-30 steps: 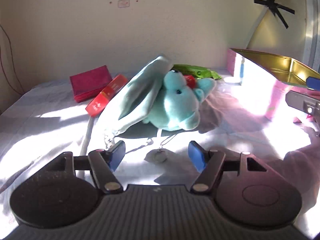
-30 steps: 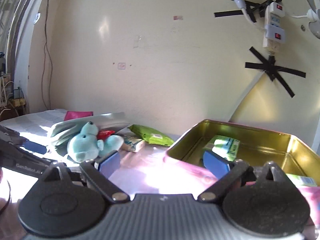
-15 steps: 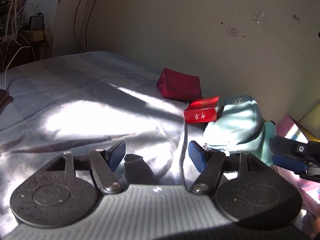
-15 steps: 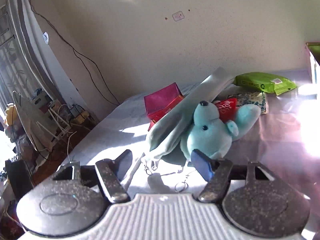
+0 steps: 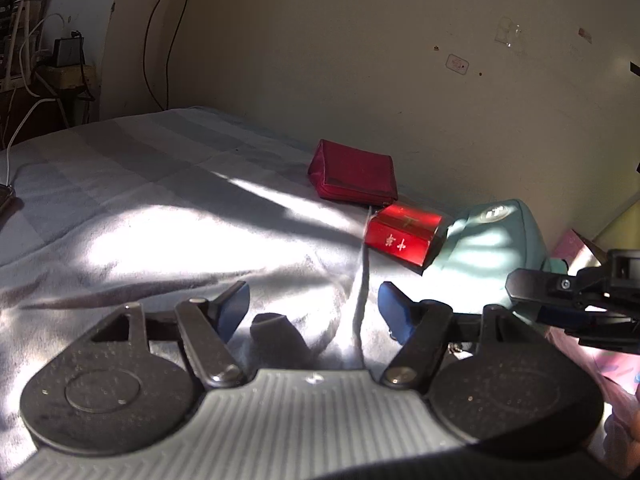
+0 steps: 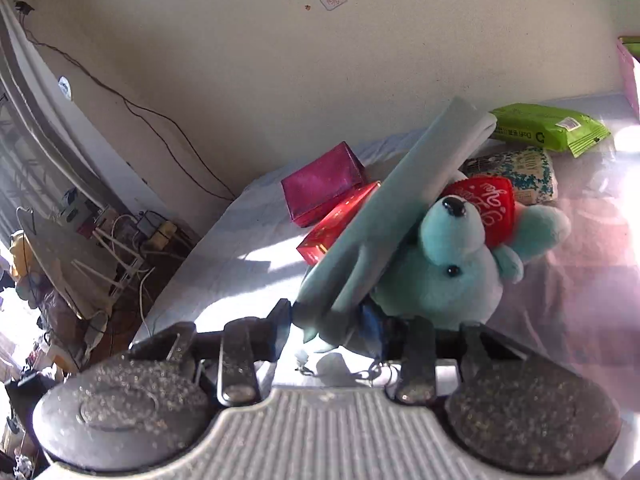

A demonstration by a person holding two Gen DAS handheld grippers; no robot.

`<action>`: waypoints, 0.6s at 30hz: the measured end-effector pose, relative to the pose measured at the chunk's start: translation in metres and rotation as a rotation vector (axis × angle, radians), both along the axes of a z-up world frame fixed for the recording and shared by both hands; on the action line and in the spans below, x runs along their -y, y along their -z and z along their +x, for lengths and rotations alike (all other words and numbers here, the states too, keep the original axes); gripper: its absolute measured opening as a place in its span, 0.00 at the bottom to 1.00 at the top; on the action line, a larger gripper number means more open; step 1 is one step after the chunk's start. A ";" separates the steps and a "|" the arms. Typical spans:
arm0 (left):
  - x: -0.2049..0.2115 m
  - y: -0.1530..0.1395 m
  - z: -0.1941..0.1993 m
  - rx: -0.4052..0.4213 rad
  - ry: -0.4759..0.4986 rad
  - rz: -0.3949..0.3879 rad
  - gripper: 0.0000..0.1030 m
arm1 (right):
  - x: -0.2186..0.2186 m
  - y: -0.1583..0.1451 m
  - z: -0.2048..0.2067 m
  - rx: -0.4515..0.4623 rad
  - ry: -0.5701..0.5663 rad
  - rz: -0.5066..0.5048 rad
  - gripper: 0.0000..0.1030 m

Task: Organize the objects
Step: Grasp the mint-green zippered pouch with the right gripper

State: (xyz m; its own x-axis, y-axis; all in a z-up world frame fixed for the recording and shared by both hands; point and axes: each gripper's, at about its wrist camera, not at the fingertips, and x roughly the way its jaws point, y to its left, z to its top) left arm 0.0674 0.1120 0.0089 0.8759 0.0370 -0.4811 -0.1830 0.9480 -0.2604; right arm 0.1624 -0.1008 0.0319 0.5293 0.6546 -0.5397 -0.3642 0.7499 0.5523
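The right gripper (image 6: 326,320) is closing its fingers on the near end of the teal pouch (image 6: 384,220), whose long axis runs far-right beside the plush bear (image 6: 452,276). The left gripper (image 5: 314,306), part open, holds nothing.

The left wrist camera sits just behind the left hand-held gripper (image 5: 314,312) and looks slightly downward across the sunlit bed (image 5: 132,208) toward the wall, with the red pouch (image 5: 354,178) and red box (image 5: 404,236) ahead and to its right. The right wrist camera sits behind the right hand-held gripper (image 6: 328,324), rolled and very near the pale green bag (image 6: 384,232) and teal plush toy (image 6: 448,268) directly ahead. Both views share pouch, box, bag and wall.
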 end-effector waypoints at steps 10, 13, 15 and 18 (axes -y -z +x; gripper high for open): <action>0.003 -0.001 -0.002 0.001 0.028 0.009 0.78 | 0.148 -0.031 -0.094 0.130 -0.048 -0.110 0.54; 0.009 -0.002 -0.001 -0.015 0.058 0.029 0.78 | 0.193 -0.018 -0.095 0.094 0.149 -0.059 0.58; 0.013 -0.004 0.000 -0.024 0.065 0.050 0.78 | 0.209 -0.010 -0.101 0.086 0.195 -0.010 0.58; 0.015 -0.013 0.005 -0.016 0.114 0.029 0.79 | 0.204 0.003 -0.105 0.086 0.188 -0.021 0.60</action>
